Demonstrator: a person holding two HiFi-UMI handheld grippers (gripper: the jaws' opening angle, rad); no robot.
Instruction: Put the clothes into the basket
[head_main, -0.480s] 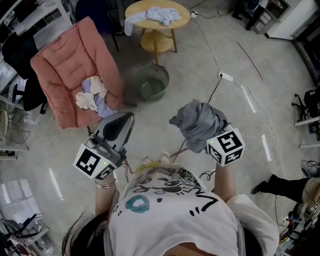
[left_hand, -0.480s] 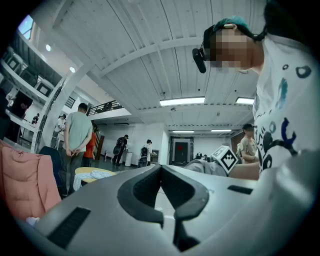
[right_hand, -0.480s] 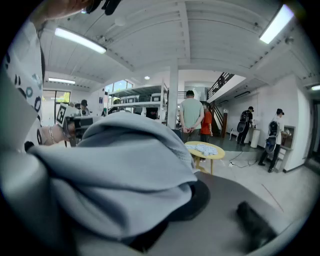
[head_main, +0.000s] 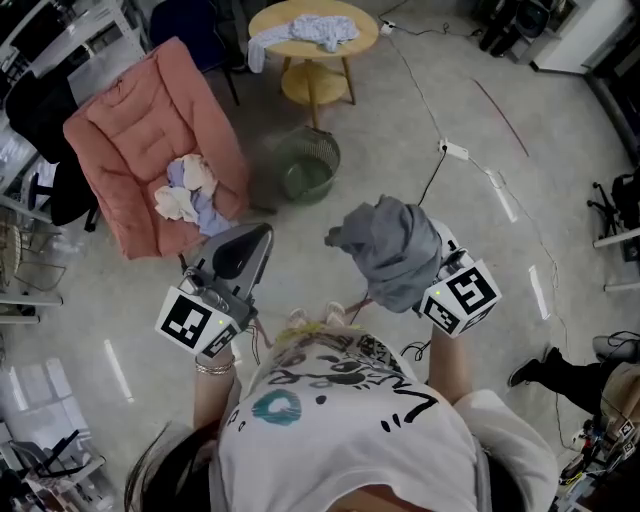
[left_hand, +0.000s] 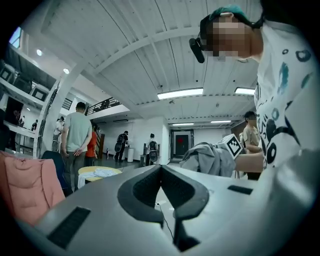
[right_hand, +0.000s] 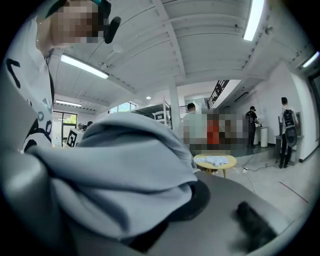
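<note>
My right gripper (head_main: 405, 268) is shut on a bunched grey garment (head_main: 390, 245), held up in the air at chest height. The cloth (right_hand: 125, 160) drapes over the jaws and hides them in the right gripper view. My left gripper (head_main: 258, 238) is held level to the left with its jaws (left_hand: 160, 167) shut on nothing. The green wire basket (head_main: 305, 165) stands on the floor ahead, between the two grippers. A pile of light clothes (head_main: 188, 192) lies on the pink cushioned chair (head_main: 130, 130) at the left. Another pale cloth (head_main: 312, 30) lies on the round yellow table (head_main: 360, 45) behind the basket.
A black cable and a white power strip (head_main: 452, 152) run over the floor right of the basket. Someone's leg and shoe (head_main: 545, 372) show at the lower right. Dark chairs and shelves crowd the left edge. Several people (left_hand: 77, 137) stand far off.
The grey garment has swung a little to the left in the right gripper. Both hands stay at about the same place.
</note>
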